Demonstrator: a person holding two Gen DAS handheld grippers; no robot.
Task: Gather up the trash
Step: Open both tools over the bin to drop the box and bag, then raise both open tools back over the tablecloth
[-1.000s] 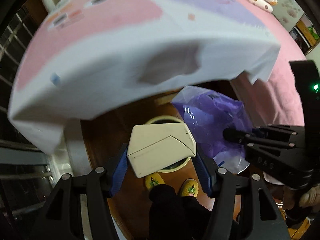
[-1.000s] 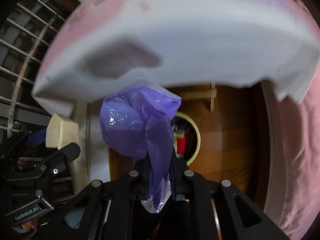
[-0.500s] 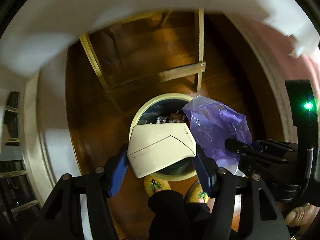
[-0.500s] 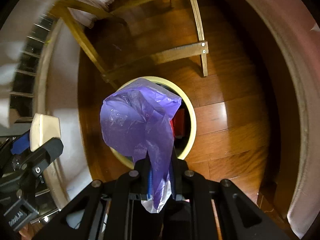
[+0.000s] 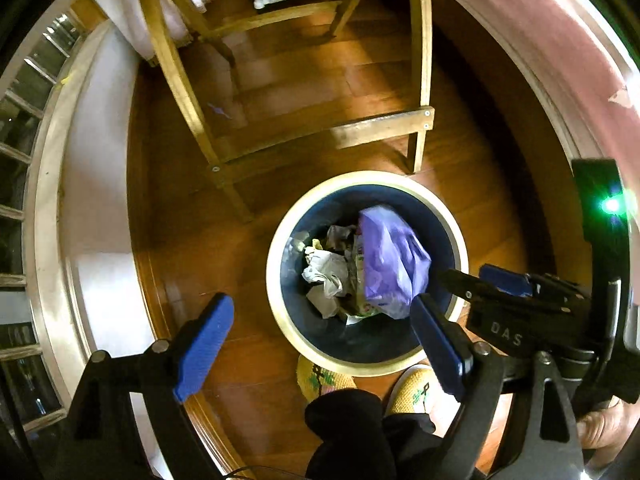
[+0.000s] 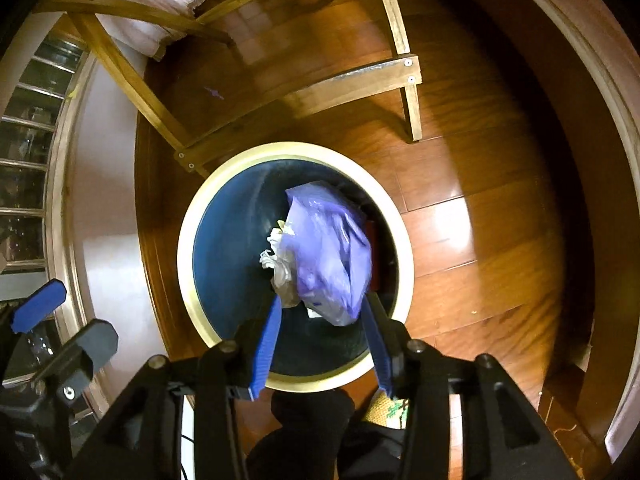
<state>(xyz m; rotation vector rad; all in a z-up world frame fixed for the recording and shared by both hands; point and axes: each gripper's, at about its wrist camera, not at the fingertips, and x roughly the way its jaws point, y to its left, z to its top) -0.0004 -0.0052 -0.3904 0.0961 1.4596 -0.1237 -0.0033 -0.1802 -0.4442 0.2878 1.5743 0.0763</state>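
Note:
A round trash bin with a cream rim and dark blue inside stands on the wooden floor; it also shows in the right wrist view. A purple plastic bag lies inside it on crumpled white paper; the bag and paper show in the right wrist view too. My left gripper is open and empty above the bin. My right gripper is open and empty over the bin, and it shows in the left wrist view. The cream box is out of sight.
A wooden table frame stands just beyond the bin, also in the right wrist view. A white wall base runs at left, a pink bedspread at right. My yellow slippers stand by the bin's near side.
Both grippers tilted down from the bed to the bin. The left gripper opened and the cream box left it. The right gripper opened and the purple bag dropped into the bin.

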